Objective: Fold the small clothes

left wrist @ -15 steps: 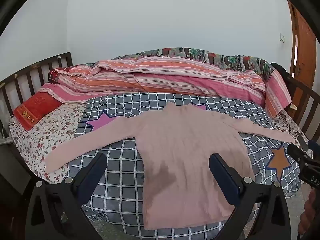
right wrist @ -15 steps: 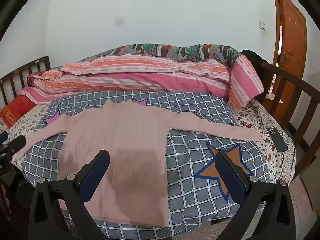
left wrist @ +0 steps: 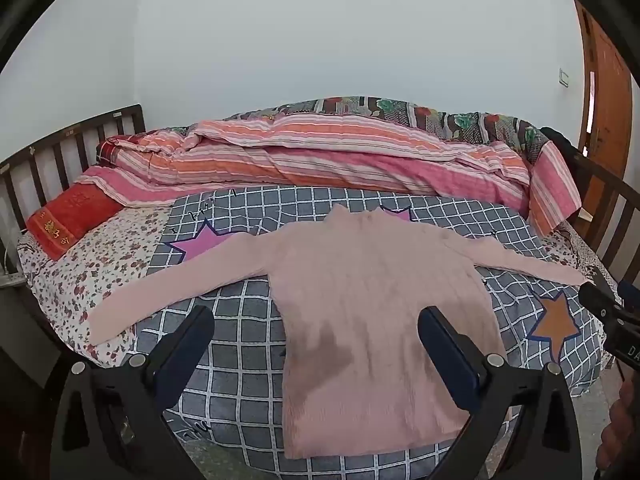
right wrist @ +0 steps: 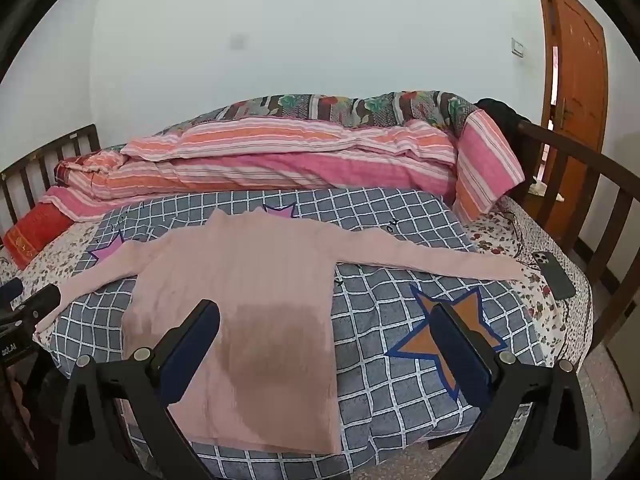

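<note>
I saw the checked blanket (left wrist: 240, 344) covering the bed, the pink sweater (left wrist: 372, 292) flat on it, sleeves outstretched. My left gripper (left wrist: 316, 336) and right gripper (right wrist: 326, 330) hovered spread wide, holding nothing.

Both held level and forward — left tool (left wrist: 314, 342) spread wide, right tool (right wrist: 326, 338) likewise, nothing between the fingers.
</note>
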`<state>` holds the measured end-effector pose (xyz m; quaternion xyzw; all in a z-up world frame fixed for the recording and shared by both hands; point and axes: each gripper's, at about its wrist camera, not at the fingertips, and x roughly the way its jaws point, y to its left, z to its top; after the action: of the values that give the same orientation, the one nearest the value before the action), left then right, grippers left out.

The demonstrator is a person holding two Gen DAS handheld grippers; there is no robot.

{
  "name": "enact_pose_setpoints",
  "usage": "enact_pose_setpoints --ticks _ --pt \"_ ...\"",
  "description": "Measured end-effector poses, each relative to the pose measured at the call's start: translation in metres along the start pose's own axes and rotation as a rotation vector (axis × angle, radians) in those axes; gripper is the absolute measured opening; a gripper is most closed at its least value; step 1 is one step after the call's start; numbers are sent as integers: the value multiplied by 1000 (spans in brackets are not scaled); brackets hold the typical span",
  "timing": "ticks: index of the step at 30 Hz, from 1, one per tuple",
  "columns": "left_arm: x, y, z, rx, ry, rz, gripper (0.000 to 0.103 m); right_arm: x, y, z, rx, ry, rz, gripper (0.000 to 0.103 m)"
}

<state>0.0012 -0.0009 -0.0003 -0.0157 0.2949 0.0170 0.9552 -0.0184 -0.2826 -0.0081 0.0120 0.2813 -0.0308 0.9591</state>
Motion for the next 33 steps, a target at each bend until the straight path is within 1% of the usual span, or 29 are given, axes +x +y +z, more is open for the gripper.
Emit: enact_pose_setpoints --ticks 7,12,16,23,33 --pt "-2 -1 -2 -6 7 10 103 -1 -1 -3 -8 -8 -5 103" --pt "-1 -2 -2 -13 13 2 103 -2 1 -4 -11 -7 -4 103" --pt "-1 -6 -2 -6 13 -5 103 -4 6 -6 -21 -9 -7 103" --pt "-2 -12 -2 9 13 -19 103 -9 5 -4 -17 -18 -10 103" --pt "-7 -8 -3 5 8 -15 103 -13 7 -2 -24 -25 -8 103"
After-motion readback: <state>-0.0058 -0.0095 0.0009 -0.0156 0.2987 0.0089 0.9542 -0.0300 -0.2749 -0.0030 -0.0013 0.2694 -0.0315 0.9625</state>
